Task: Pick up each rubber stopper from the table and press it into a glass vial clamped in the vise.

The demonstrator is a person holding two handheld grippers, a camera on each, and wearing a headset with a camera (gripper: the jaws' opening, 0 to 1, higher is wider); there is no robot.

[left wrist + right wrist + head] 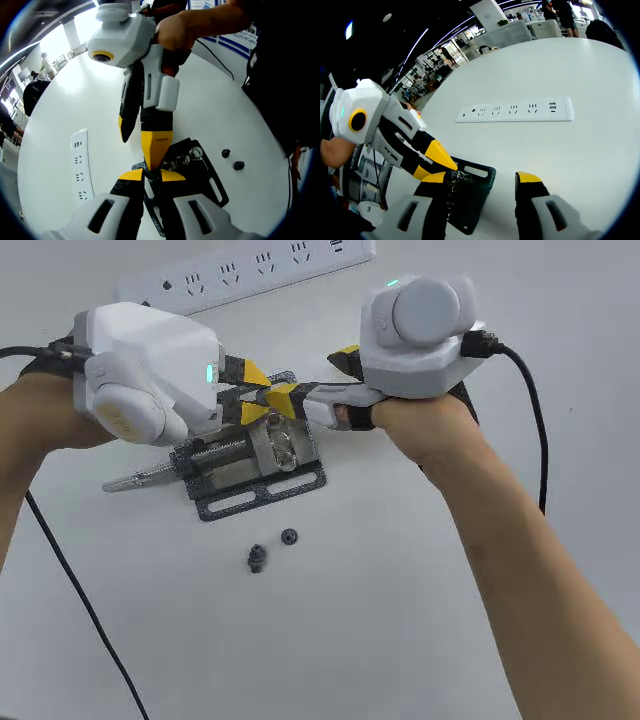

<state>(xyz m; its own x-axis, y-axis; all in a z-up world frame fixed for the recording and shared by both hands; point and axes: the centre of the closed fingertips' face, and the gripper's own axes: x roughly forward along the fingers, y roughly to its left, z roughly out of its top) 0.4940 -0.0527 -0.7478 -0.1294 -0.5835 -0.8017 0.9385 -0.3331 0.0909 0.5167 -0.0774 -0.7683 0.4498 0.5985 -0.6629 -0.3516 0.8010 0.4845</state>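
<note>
Head camera high over the tabletop's (400,620) near edge, looking down and forward at the mid-table vise (262,472); left gripper (152,175) camera close over it, facing rightward; right gripper (482,177) camera close beside it, facing the far-edge power strip (517,111); all three share vise and strip.

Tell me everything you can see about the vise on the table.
The vise is a bench type: dark slotted base plate, grey metal jaws, a silvery screw handle sticking out sideways. It lies flat on the white table, holding clear glass vials. The left tool and right tool hover over its far end.
</note>
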